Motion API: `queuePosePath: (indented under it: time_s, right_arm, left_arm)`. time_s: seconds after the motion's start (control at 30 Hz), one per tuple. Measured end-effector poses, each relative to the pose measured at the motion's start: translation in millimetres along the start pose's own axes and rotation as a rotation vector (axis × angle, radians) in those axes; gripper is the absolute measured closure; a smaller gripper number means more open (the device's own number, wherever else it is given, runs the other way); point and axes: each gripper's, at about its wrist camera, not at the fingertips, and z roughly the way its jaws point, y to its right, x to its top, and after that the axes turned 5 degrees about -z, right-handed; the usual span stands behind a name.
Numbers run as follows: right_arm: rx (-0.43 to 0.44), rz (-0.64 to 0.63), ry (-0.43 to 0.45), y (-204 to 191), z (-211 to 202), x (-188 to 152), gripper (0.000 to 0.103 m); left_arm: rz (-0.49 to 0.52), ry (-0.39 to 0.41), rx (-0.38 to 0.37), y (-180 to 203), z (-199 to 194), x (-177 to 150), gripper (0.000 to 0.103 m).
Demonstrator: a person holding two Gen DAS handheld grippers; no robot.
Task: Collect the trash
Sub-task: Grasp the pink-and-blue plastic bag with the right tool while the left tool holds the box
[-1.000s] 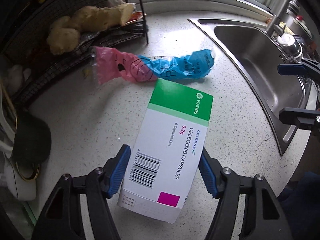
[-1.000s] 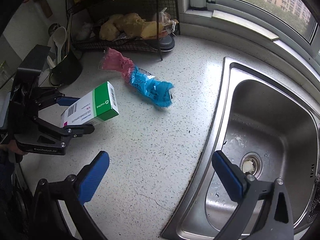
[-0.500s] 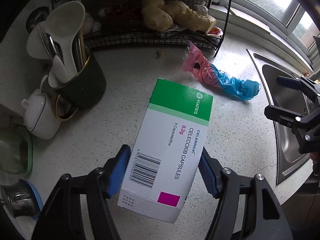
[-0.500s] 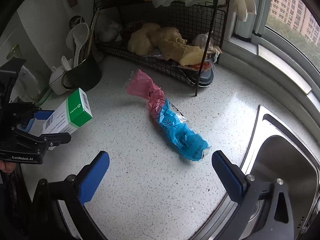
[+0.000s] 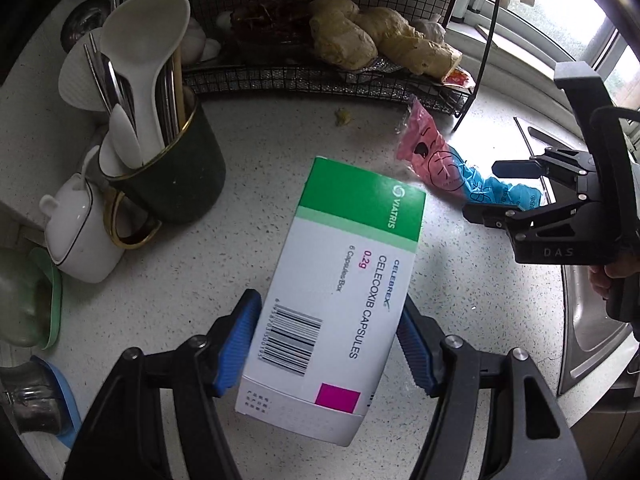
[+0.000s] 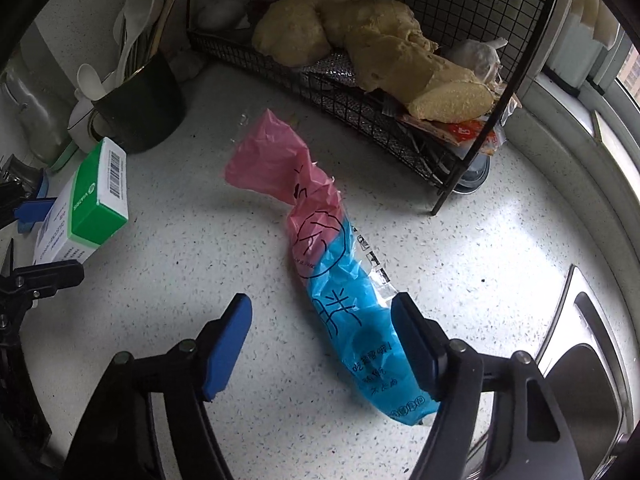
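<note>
My left gripper [image 5: 326, 340] is shut on a white and green medicine box [image 5: 340, 280] and holds it above the speckled counter. The box also shows at the left of the right wrist view [image 6: 86, 200]. A crumpled pink and blue plastic wrapper [image 6: 332, 272] lies on the counter. My right gripper [image 6: 322, 340] is open, low over the wrapper's blue end, with its right pad beside the wrapper. In the left wrist view the wrapper [image 5: 448, 168] lies at the right, partly behind my right gripper [image 5: 508, 188].
A black wire rack [image 6: 400, 92] with ginger roots [image 6: 360, 40] stands at the back. A dark utensil cup [image 5: 176, 172] and a white lidded pot [image 5: 76, 232] stand at the left. A steel sink [image 6: 588, 380] lies to the right.
My right gripper moved forward and down over the wrapper, and its fingers have narrowed. My left gripper drew back and left with the box, bringing the utensil cup into view.
</note>
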Motion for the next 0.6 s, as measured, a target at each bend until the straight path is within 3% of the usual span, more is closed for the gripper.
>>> queuePosePath:
  time_s: [0.23,0.37,0.6]
  right_arm:
    - [0.007,-0.019,-0.039,0.6,19.3,-0.3,0.063]
    - [-0.017,-0.034,-0.038,-6.0,20.6,-4.9,0.069]
    - [-0.027,0.004,-0.068,-15.9,4.5,-29.6,0.092]
  left_arm:
    - [0.028,-0.014,-0.004,4.9,11.2,-2.1,0.038]
    - [0.035,-0.027,0.006,6.6,14.2,-4.7,0.038]
    - [0.037,-0.014,-0.006,23.5,-7.3,-12.9,0.038]
